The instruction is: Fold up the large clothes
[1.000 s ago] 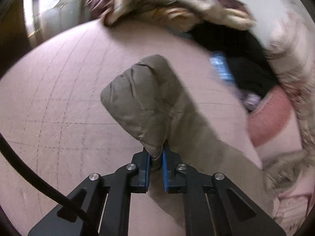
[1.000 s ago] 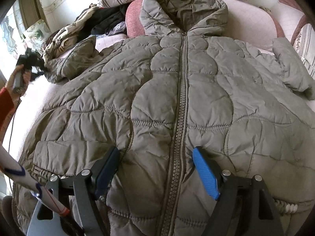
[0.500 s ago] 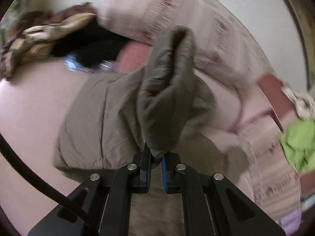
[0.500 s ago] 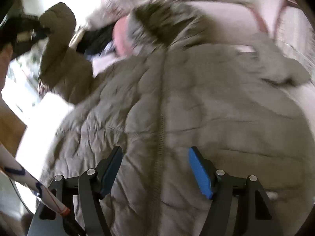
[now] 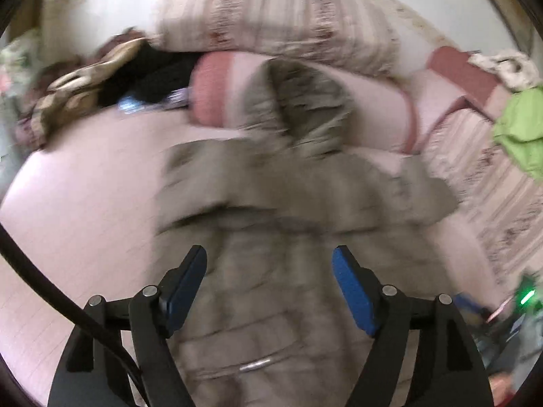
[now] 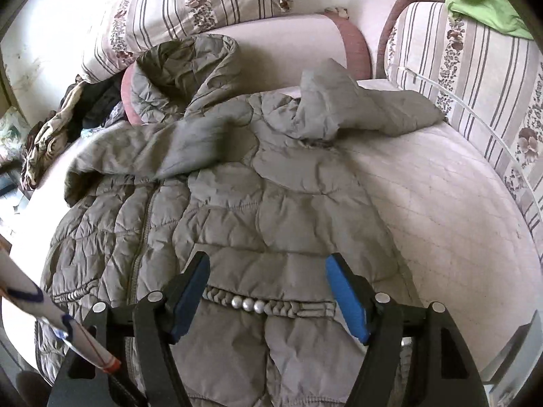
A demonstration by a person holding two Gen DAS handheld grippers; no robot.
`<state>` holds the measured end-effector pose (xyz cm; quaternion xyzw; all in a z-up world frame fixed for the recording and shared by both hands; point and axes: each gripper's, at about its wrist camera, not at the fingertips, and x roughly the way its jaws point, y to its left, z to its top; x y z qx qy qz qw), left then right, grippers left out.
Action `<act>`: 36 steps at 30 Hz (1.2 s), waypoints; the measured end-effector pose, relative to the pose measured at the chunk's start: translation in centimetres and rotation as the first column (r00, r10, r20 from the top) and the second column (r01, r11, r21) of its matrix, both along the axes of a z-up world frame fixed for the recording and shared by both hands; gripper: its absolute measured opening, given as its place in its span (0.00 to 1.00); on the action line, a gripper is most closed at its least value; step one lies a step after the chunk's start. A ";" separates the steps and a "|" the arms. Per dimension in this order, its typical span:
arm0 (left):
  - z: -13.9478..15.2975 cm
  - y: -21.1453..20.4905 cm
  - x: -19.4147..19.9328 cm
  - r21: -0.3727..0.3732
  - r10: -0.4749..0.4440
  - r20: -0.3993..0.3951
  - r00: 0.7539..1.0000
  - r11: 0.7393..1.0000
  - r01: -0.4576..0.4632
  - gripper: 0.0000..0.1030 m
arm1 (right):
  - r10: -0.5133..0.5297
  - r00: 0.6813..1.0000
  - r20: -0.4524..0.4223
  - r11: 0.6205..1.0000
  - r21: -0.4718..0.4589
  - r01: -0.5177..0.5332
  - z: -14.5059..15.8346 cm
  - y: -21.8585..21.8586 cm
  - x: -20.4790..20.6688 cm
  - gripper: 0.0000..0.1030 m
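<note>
A pale pink bed (image 6: pixel 441 203) carries the grey-green quilted hooded jacket (image 6: pixel 271 210), spread front-up, one sleeve (image 6: pixel 190 146) folded across its chest. Above it, the left gripper (image 5: pixel 269 288) and right gripper (image 6: pixel 266 291) both gape wide, gripping nothing.

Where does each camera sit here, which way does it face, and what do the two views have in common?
Left wrist: on the left tongs, looking forward and down along the open, empty fingers over the blurred grey quilted jacket towards its hood; a black cable crosses the lower left.
Right wrist: on the right tongs, open above the jacket's hem, facing the hood and striped pillows; a striped sleeve edge shows at lower left.
Shared: jacket, hood, pink bed cover, green cloth.
</note>
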<state>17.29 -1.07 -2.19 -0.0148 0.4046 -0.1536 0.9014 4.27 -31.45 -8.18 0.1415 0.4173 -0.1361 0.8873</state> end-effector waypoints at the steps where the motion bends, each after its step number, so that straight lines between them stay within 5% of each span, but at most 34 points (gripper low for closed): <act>1: -1.0 1.2 0.1 0.020 0.037 -0.006 0.999 0.999 -0.037 0.73 | 0.001 1.000 -0.001 1.000 0.009 -0.001 0.1 0.0 0.7 0.77; 6: -5.9 6.0 1.2 0.101 0.171 -0.033 0.985 0.981 -0.167 0.73 | -0.007 1.000 -0.026 0.998 0.061 0.009 -0.2 0.2 6.0 0.78; 11: -8.7 9.5 1.6 0.104 0.242 -0.060 0.968 0.966 -0.235 0.73 | -0.084 0.994 -0.068 0.969 0.228 0.097 -2.2 -0.9 12.8 0.79; 16: -9.0 8.3 2.4 0.109 0.215 -0.108 0.971 0.973 -0.203 0.73 | -0.161 0.976 -0.148 0.935 0.294 0.199 -5.7 -1.9 19.1 0.79; 17: -8.8 8.1 2.3 0.116 0.210 -0.101 0.972 0.973 -0.198 0.73 | -0.170 0.972 -0.159 0.936 0.281 0.210 -6.0 -1.8 20.3 0.75; 21: -9.0 7.3 2.4 0.137 0.199 -0.094 0.975 0.973 -0.185 0.73 | -0.155 0.976 -0.154 0.928 0.317 0.197 -5.7 -2.0 23.4 0.20; 23: -9.4 7.0 2.5 0.152 0.200 -0.108 0.974 0.971 -0.183 0.73 | -0.167 0.974 -0.152 0.942 0.268 0.203 -4.8 -2.4 24.5 0.16; 28: -10.0 6.9 2.9 0.158 0.201 -0.142 0.969 0.971 -0.178 0.73 | -0.217 0.955 -0.202 0.963 0.115 0.243 -4.9 -3.5 25.6 0.14; 33: -9.3 7.1 2.7 0.132 0.209 -0.138 0.968 0.973 -0.191 0.73 | -0.213 0.956 -0.201 0.973 0.050 0.227 -4.1 -3.4 24.3 0.30; 36: -8.8 7.0 2.2 0.117 0.204 -0.127 0.971 0.975 -0.190 0.73 | -0.221 0.961 -0.168 0.973 0.034 0.229 -1.8 -3.9 22.0 0.30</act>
